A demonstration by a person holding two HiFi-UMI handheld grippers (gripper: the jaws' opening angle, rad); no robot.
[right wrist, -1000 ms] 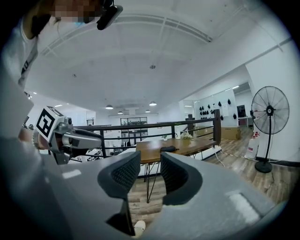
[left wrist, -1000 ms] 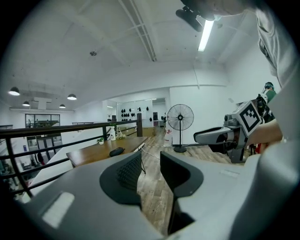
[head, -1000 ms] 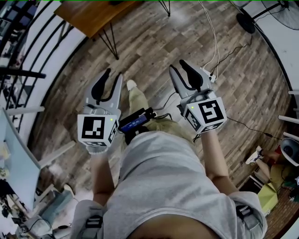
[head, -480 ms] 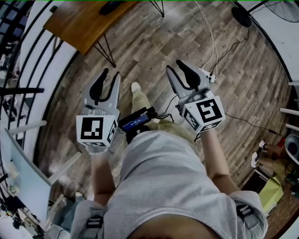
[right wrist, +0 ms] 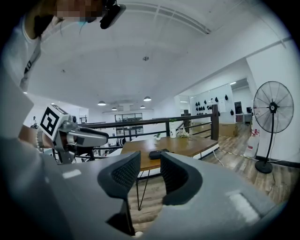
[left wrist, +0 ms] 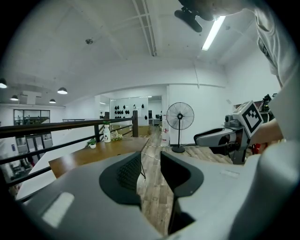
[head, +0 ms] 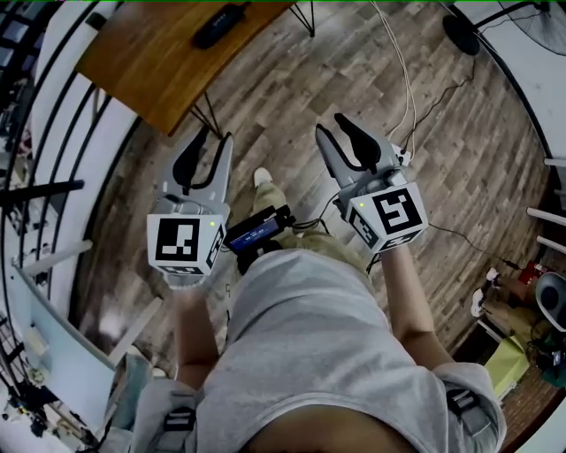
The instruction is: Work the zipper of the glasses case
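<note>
Glasses case (head: 221,25) lies on wooden table (head: 159,66).

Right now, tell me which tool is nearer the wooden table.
The left tool: its tips sit by the wooden table corner, while the right tool hangs over floor farther off.

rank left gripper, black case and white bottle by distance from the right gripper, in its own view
1. left gripper, alongside at the left
2. case, on the table ahead
3. bottle, at the table's far end
</note>
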